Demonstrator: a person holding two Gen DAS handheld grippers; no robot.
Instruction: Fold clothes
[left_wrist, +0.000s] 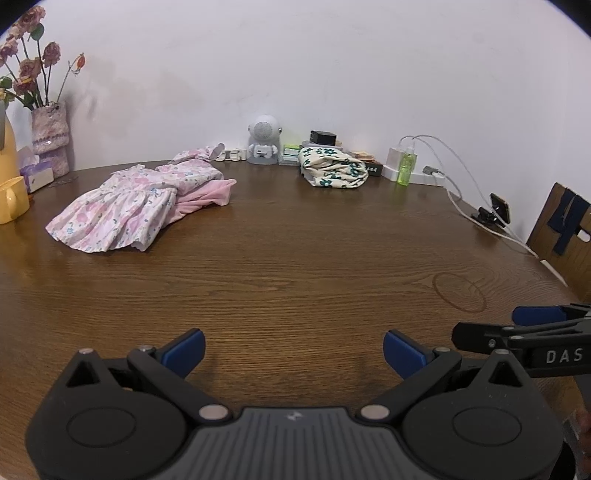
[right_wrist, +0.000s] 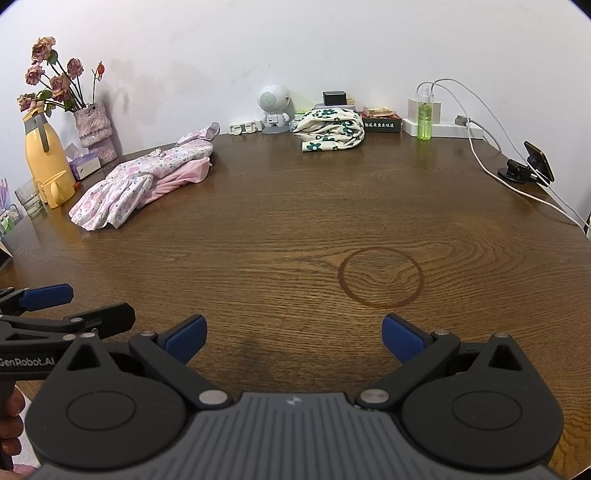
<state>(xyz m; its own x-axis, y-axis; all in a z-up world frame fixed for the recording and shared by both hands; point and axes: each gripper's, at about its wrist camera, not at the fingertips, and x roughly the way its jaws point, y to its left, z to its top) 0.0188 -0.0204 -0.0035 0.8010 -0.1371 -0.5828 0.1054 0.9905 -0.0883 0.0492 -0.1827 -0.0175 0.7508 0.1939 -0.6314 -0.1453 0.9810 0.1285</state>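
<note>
Table (right_wrist: 295, 221): we see a wide brown wood top, bare through the middle, with a faint ring mark (right_wrist: 380, 277) ahead of the right claw; its far edge meets the white wall.
Pink floral dress (left_wrist: 122, 206): we find it spread unfolded at the far left, lying partly over a plain pink garment (left_wrist: 207, 199), well apart from both claws.
Green-flowered cloth (left_wrist: 332, 168): we see it bundled at the far edge, just beside the robot-shaped speaker (left_wrist: 263, 144).
Yellow jug (right_wrist: 44, 162): it stands at the left edge with its lid on; we cannot tell what it holds.
Vase (right_wrist: 94, 131): it holds dried roses (right_wrist: 48, 77).
Glass (right_wrist: 29, 199): it stands beside the jug, apparently empty.
Green bottle (right_wrist: 424, 120): it stands upright by the white charger block at the far right.
Left gripper (left_wrist: 293, 350): its 2 blue pads are spread wide above bare wood, gripping nothing.
Right gripper (right_wrist: 293, 334): its pads are likewise spread and empty, just beside the left one.
</note>
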